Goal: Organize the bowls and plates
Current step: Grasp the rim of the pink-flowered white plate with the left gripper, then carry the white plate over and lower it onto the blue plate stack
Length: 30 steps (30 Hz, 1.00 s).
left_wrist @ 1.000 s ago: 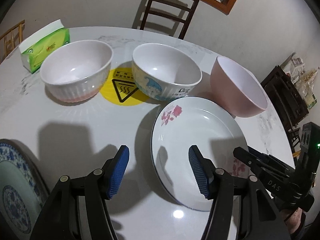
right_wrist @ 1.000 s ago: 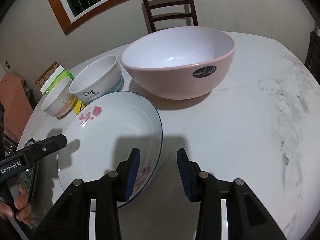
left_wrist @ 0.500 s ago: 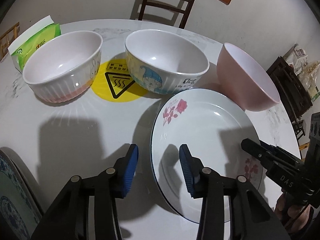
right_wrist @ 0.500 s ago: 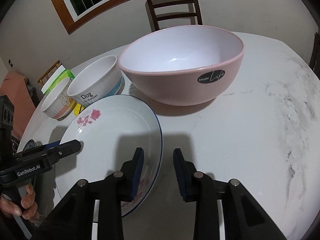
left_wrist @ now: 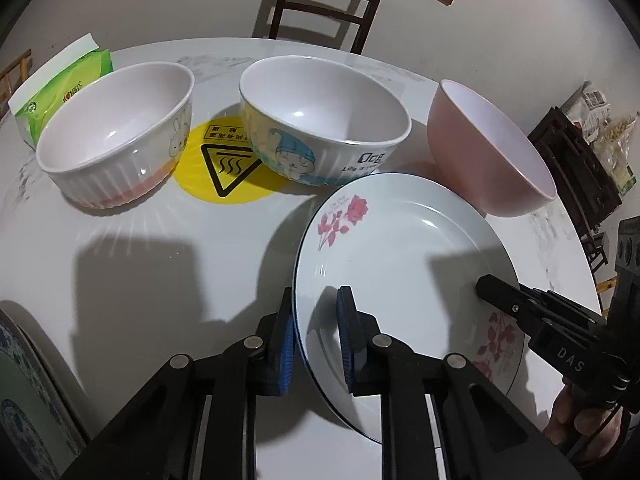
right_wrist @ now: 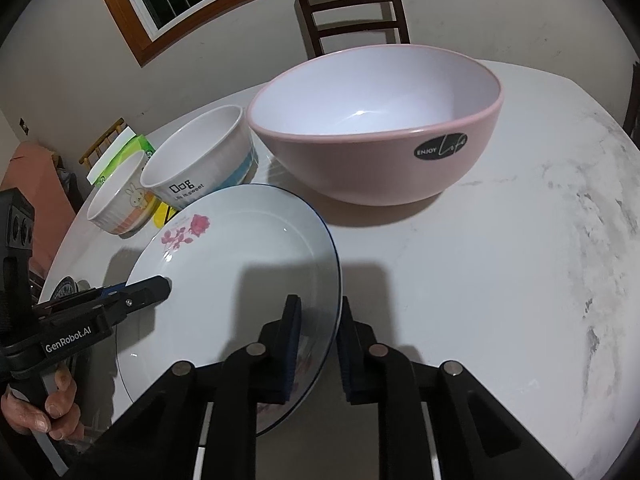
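A white plate with red roses (left_wrist: 400,248) (right_wrist: 240,264) lies on the marble table (right_wrist: 500,280). My left gripper (left_wrist: 316,340) straddles its left rim, one blue pad outside and one inside, and the jaws are closing on the rim. On the opposite rim my right gripper (right_wrist: 318,340) is closing too, with the rim between its pads. Each gripper shows in the other's view: the right gripper (left_wrist: 486,284) and the left gripper (right_wrist: 160,286). Behind the plate stand a pink bowl (left_wrist: 488,160) (right_wrist: 380,160), a dog-print bowl (left_wrist: 324,132) (right_wrist: 200,168) and a rabbit-print bowl (left_wrist: 116,136) (right_wrist: 120,208).
A green tissue pack (left_wrist: 60,88) sits at the far left by the rabbit bowl. A yellow hot-surface sticker (left_wrist: 224,168) marks the table's middle. A blue-patterned plate (left_wrist: 20,400) lies at the near left edge. A wooden chair (left_wrist: 324,4) stands behind the table.
Both grippers' jaws have narrowed from wide apart to tight around the rose plate's rims. The left gripper has edged forward and right, bringing the rim between its pads.
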### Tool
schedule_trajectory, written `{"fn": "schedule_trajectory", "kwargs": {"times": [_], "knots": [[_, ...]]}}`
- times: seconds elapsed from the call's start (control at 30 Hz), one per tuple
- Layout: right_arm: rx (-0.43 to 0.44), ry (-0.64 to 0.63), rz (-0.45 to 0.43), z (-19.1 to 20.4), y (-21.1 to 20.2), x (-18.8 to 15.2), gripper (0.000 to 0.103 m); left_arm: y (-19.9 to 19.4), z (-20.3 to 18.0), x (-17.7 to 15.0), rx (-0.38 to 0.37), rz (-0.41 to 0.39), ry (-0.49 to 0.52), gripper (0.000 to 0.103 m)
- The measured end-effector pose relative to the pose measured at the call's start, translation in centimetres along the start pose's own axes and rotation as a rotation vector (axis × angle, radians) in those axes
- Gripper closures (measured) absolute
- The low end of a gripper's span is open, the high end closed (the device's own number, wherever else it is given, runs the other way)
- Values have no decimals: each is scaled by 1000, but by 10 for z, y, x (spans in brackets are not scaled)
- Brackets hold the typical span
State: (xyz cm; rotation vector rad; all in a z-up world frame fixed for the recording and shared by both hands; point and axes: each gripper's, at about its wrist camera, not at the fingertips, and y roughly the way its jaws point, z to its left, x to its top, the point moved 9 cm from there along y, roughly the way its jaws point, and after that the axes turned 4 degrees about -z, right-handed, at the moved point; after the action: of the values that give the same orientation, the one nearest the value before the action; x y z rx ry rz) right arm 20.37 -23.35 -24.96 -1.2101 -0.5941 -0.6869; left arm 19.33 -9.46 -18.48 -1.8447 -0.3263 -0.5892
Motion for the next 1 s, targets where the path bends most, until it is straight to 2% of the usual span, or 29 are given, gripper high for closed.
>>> {"fn": "schedule_trajectory", "kwargs": {"times": [0.3,0.47,1.0], "knots": [[4,13,14,3,-1,-4,86,-3,-1,-2,56,34,-5,86],[0,4,16,9,-6,-6,86,-8,0,-4,52,40,-8,86],[31,-53,11,50,-22,-9,86,-44,29,-13,69,4,-59,87]]}}
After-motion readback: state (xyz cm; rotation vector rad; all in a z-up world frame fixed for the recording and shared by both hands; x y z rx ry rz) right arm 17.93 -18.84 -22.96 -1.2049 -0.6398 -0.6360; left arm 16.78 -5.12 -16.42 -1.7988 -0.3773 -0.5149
